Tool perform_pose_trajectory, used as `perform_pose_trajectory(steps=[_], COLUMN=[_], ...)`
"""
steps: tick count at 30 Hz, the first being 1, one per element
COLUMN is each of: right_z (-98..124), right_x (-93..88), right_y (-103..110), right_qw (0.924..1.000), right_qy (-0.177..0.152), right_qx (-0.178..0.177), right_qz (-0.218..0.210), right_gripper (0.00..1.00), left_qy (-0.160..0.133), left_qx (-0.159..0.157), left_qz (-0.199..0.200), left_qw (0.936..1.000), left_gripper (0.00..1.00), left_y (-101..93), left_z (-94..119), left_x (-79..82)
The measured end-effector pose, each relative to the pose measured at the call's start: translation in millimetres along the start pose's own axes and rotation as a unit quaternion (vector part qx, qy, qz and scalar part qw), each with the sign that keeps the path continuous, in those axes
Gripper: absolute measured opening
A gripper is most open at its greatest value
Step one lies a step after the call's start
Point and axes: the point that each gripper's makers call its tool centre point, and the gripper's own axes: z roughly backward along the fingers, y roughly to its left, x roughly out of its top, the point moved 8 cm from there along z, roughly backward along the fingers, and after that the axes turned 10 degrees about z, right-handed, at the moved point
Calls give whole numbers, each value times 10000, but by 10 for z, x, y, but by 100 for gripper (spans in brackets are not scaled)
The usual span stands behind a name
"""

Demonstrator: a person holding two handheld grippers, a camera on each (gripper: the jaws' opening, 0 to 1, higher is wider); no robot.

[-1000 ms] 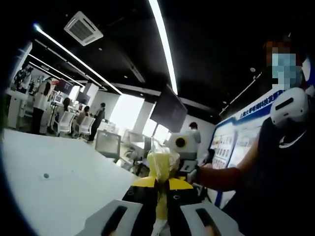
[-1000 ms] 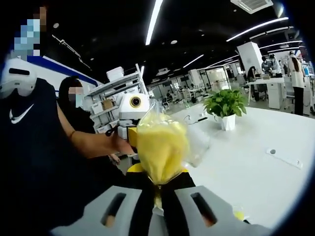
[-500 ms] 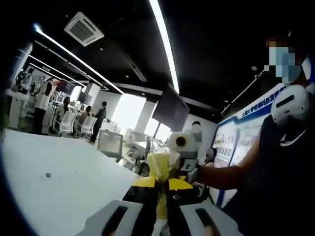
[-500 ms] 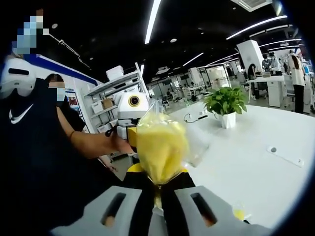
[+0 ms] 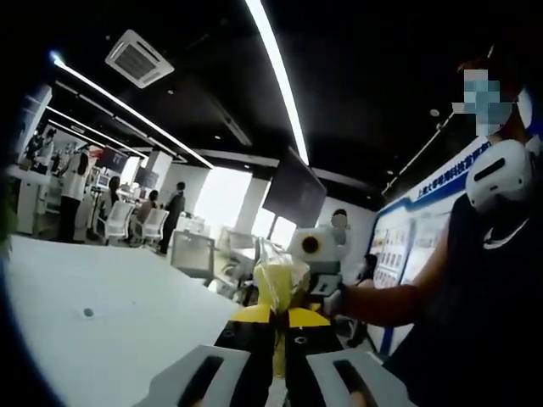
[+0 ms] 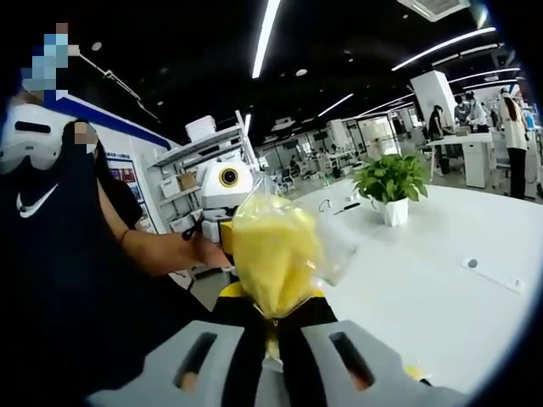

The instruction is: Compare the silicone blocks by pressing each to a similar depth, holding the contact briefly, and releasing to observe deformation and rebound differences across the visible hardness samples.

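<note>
A clear plastic bag with a yellow block inside (image 6: 276,254) hangs in the air between both grippers. In the right gripper view my right gripper (image 6: 271,320) is shut on the bag's gathered end, with the bag bulging just above the jaws. My left gripper (image 6: 226,188) shows behind the bag, held by a person's hand (image 6: 206,251). In the left gripper view my left gripper (image 5: 279,329) is shut on the other end of the same bag (image 5: 280,284). Just past the bag there is the right gripper (image 5: 316,250).
A white table (image 6: 441,297) stretches to the right with a potted plant (image 6: 390,182) and a small round fitting (image 6: 471,264). The same table (image 5: 102,331) lies left in the left gripper view. The person's dark-clothed body (image 5: 484,288) stands close. Office desks and people are far behind.
Both grippers keep their hold on the bag. The views have drifted only slightly. A person behind the holder's arm has moved left in the right gripper view.
</note>
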Motion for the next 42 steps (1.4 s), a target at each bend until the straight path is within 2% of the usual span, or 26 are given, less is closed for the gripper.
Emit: perform_pose_trajectory(steps=[2, 13, 14, 15, 16, 19, 21, 22, 23, 25, 26, 27, 28, 30, 32, 38, 42], right_z=[7, 12, 9, 16, 19, 26, 19, 15, 1, -12, 0, 11, 75, 132, 185, 391, 557], right_x=[-6, 4, 25, 29, 38, 72, 139, 153, 143, 143, 154, 172, 166, 182, 195, 306, 327], right_y=[4, 75, 68, 90, 94, 98, 61, 52, 51, -4, -49, -83, -111, -111, -123, -178, -248], right_qw=[9999, 10000, 9986, 9964, 9956, 9963, 9915, 9903, 9911, 9908, 9895, 9872, 9841, 9807, 9804, 9741, 9649], right_qy=[23, 10, -112, -150, -173, -226, -437, -480, -416, -440, -552, -696, -730, -911, -918, -1014, -1083], right_qx=[-23, 23, -60, -62, -71, -70, -313, -372, -384, -518, -730, -899, -1124, -1293, -1315, -1680, -2100], right_qz=[101, 21, 512, 827, 920, 830, 1186, 1253, 1203, 1172, 1119, 1123, 1162, 1149, 1145, 1121, 1149], right_gripper=[0, 2, 3, 4, 5, 7, 16, 28, 47, 71, 87, 97, 97, 97, 97, 97, 97], left_qy=[-14, -101, -134, -135, -150, -185, -214, -253, -445, -569, -604, -612, -615, -627, -640, -701, -730], left_qx=[-1, -103, -131, -159, -172, -186, -154, -155, -207, -208, -187, -162, -126, -77, -67, -17, 57], left_qz=[20, 50, -10, -60, -76, -77, -69, -80, -17, 48, 71, 77, 81, 27, -7, -147, 73], left_qw=[10000, 9999, 9998, 9998, 9997, 9996, 9996, 9995, 9988, 9982, 9980, 9980, 9980, 9980, 9979, 9974, 9973], left_gripper=[1, 0, 0, 0, 0, 0, 0, 0, 0, 0, 0, 0, 0, 0, 0, 0, 0], left_y=[-4, -49, -60, -73, -78, -97, -108, -112, -118, -98, -74, -58, -38, -26, -29, -19, 82], left_z=[-3, 27, 29, 29, 29, 27, 43, 61, 98, 153, 191, 210, 238, 272, 290, 308, 313], left_x=[-15, -37, -29, -21, -13, 42, 93, 114, 172, 229, 265, 289, 322, 369, 399, 451, 427])
